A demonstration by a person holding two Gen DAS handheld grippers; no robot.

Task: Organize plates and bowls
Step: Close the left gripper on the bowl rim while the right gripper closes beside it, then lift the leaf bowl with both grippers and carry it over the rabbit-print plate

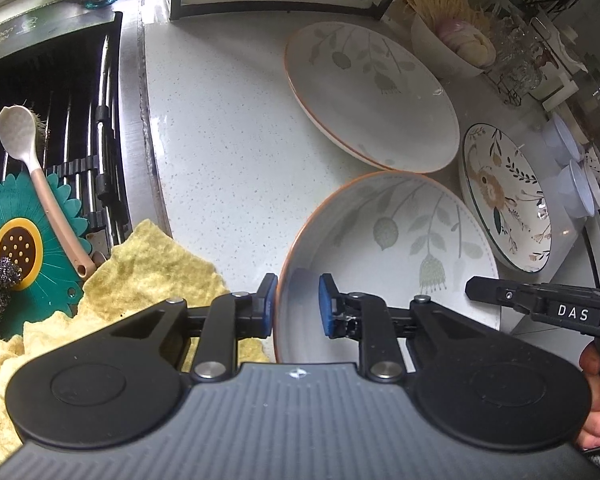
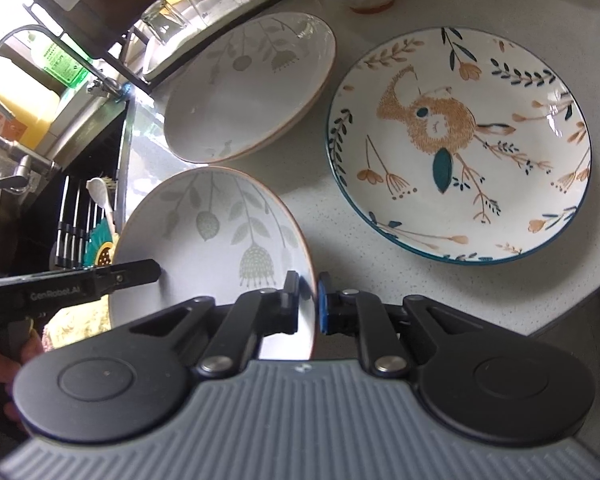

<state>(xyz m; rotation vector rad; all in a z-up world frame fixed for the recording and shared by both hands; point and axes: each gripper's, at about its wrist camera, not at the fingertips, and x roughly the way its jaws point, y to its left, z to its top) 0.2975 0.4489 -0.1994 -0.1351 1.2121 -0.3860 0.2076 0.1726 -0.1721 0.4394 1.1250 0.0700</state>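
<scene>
The near glossy round plate [image 1: 388,248] lies on the speckled counter [image 1: 228,128], just beside 2 stacked ones [image 1: 372,96]. Left gripper [image 1: 298,306] straddles its left rim, perhaps not pinching; right gripper [image 2: 308,304] clamps the right rim.

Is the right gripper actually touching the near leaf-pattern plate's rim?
Touching. Right wrist view: the right gripper is closed onto the leaf-pattern plate, rim pinched between both pads.

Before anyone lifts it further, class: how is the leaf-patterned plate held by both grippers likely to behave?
The leaf-patterned plate looks like glazed ceramic, so probably stiff, fairly heavy and breakable if dropped. Its glossy rim may be slippery; the left gripper and right gripper pinch only opposite edges, so it could tilt or slide out.
</scene>
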